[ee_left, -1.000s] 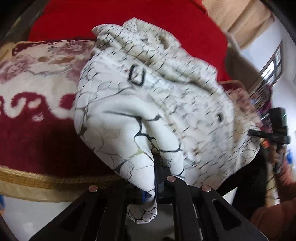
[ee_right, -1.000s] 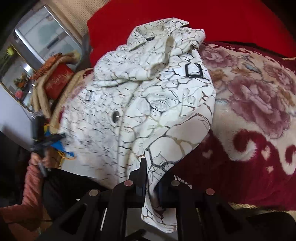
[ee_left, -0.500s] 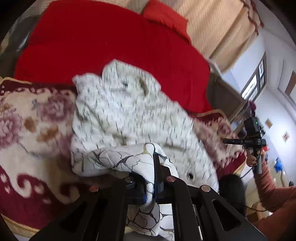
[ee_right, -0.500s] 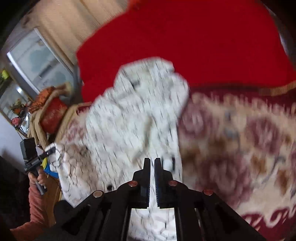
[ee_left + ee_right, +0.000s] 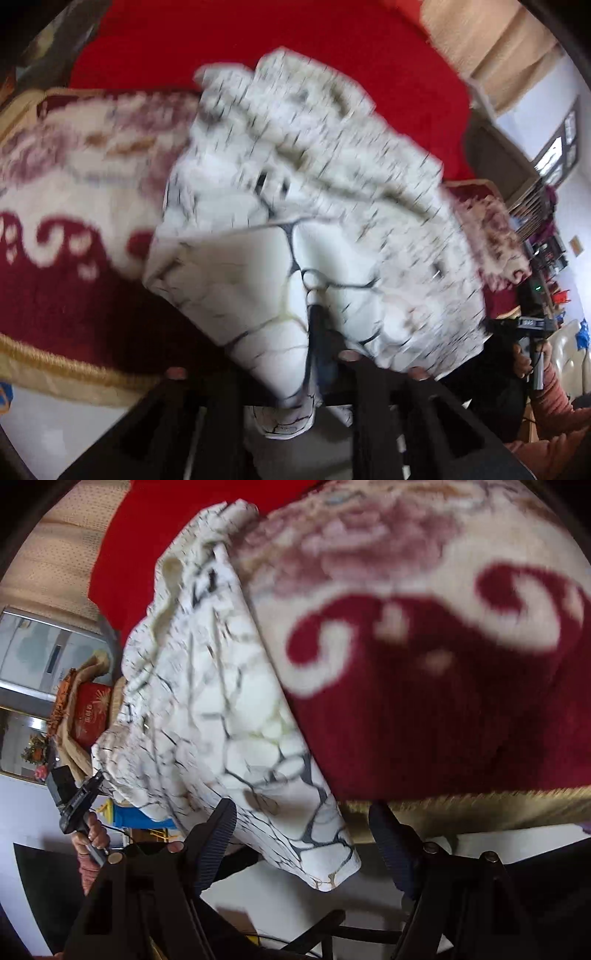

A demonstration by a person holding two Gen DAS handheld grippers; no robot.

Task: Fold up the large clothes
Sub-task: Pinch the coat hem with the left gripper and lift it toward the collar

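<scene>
- Nearest to us, the right gripper [image 5: 301,834] has its fingers [image 5: 214,834] spread wide; they have just been opening, and the loose corner of the white crackle-patterned coat [image 5: 221,716] hangs between them with neither pad pressing on it.
- The left gripper [image 5: 317,354] has a fold of the same coat [image 5: 295,229] running down between its fingers. These too have just been opening, but the view is blurred and cloth covers the pads, so we cannot tell whether they pinch it or have let go.
- The coat lies bunched on the maroon-and-cream floral plush blanket [image 5: 424,646], its hem end draped over the blanket's gold-fringed near edge toward both grippers, its collar end away from us.
- The coat's long axis runs away from the fingers, from hem to collar, and that is what the coming move turns on. We judge the right gripper the nearer to a free corner and the readier to take a new hold.
- To the side, a person's hand [image 5: 90,834] in a rust-coloured sleeve holds the other gripper's black handle.
- Beyond the collar lies a plain red cover [image 5: 295,40], and past that beige curtains [image 5: 491,40].
- Nothing lies on the blanket beside the coat, so only the garment's own bunched folds stand in the way of a clean fold.
</scene>
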